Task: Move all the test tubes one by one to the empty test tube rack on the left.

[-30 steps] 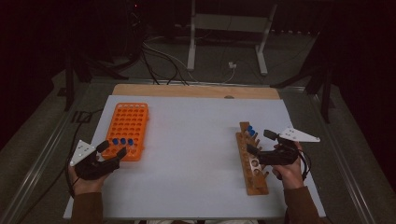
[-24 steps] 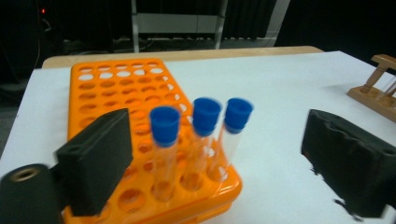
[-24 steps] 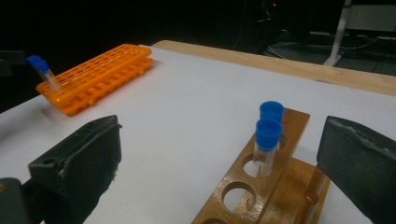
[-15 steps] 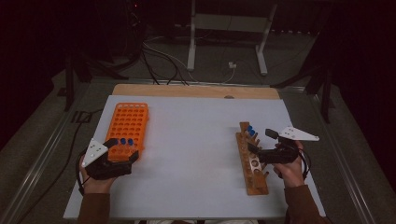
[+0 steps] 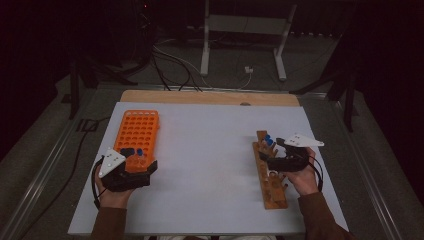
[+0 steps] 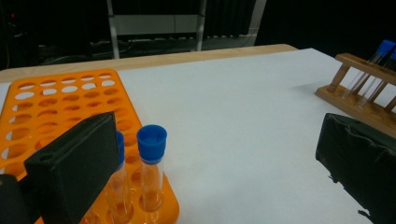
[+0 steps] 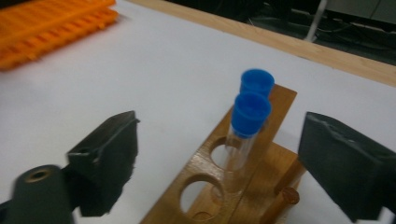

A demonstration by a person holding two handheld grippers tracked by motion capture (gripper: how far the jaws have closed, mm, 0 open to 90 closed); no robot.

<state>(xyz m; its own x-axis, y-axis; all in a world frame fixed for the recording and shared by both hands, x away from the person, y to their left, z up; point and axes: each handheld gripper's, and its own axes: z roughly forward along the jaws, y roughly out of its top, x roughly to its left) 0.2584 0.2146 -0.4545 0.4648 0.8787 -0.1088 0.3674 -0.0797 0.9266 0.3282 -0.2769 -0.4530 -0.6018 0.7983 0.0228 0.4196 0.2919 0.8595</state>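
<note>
While the high view is taken first, the left gripper [image 5: 142,167] is seen at the near end of the orange plastic grid rack [image 5: 137,131], and the right gripper [image 5: 267,156] over the long wooden tube rack [image 5: 270,187]. From the left gripper view, its jaws are shown wide apart, empty, beside two blue-capped clear tubes [image 6: 152,172] seated in the orange rack. From the right gripper view, its jaws are shown apart and have just been closing around a blue-capped clear test tube [image 7: 245,135], untouched, upright in the wooden rack. Judged light, slick and fragile, it is best gripped gently just below the cap.
</note>
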